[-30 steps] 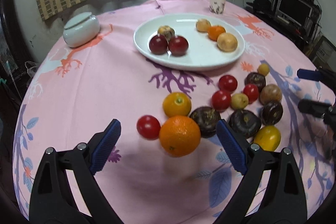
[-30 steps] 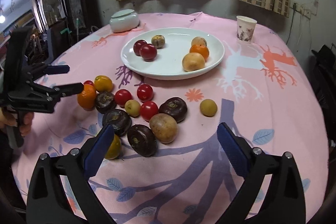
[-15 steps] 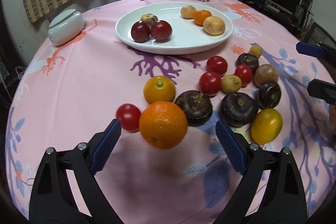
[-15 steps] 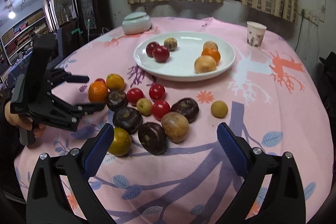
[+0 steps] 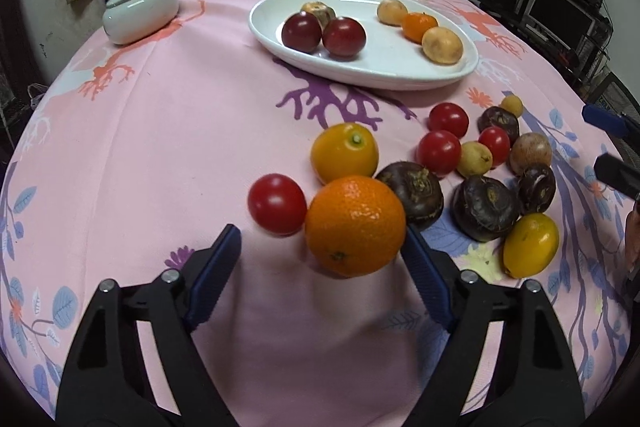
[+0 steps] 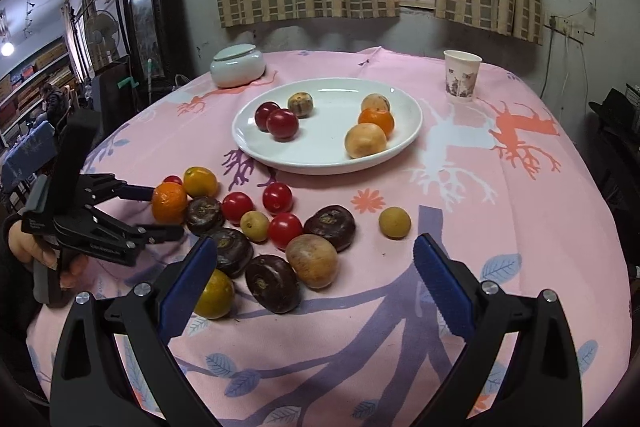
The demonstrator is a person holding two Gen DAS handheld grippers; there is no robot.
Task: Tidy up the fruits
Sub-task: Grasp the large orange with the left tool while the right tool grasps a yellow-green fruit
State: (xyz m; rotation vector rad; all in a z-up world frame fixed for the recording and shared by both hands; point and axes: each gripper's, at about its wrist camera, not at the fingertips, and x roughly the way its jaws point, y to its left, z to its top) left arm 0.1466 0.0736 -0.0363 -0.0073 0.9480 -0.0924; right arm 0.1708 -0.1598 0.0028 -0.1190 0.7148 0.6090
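Closing in on the large round orange (image 5: pixel 355 225), which sits between the blue-padded fingers of the left gripper (image 5: pixel 320 279), jaws just narrowing around it; right pad at its flank, left pad clear, so not yet pinched. Step in hand: picking loose fruit off the pink patterned tablecloth (image 5: pixel 168 131) for the white oval plate (image 5: pixel 372 75) far ahead. Next calls for squeezing evenly and lifting straight up. In the way: a yellow-orange citrus (image 5: pixel 345 151) just beyond the orange, a dark brown water chestnut (image 5: pixel 414 193) touching its right side, a small red tomato (image 5: pixel 277 203) ahead-left of the open pad; likely to roll if nudged. Right gripper (image 6: pixel 316 287) spread wide, empty, hovering short of the cluster.
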